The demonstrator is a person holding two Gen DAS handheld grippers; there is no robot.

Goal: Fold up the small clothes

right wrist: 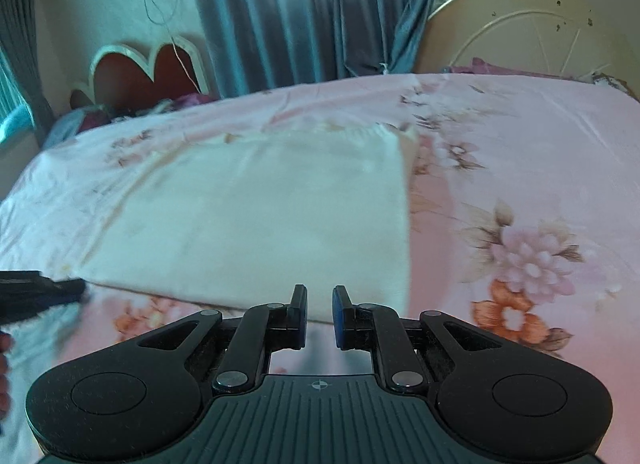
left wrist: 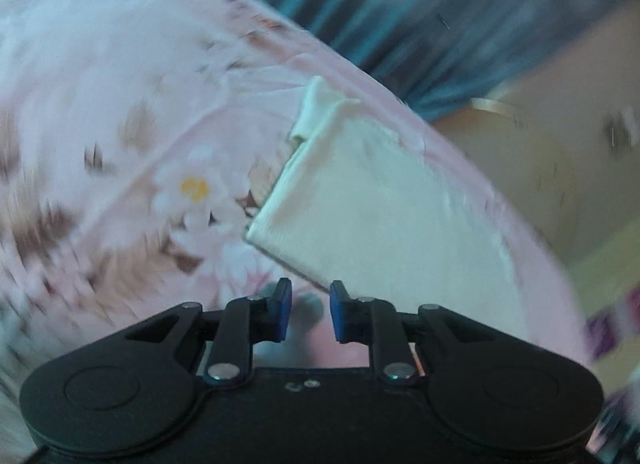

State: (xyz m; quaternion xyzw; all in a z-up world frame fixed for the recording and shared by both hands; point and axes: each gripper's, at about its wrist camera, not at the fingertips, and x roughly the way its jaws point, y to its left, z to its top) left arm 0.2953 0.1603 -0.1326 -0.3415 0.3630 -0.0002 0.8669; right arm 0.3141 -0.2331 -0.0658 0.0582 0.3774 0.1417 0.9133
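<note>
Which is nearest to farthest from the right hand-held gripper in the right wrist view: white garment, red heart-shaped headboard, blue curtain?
From the right hand-held gripper:
1. white garment, directly ahead on the bed
2. red heart-shaped headboard, far left
3. blue curtain, behind the bed, centre

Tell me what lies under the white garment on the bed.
The white garment lies flat on the pink floral bedsheet, which shows all around it. Whatever is directly beneath its folded layers is covered and cannot be seen.
</note>
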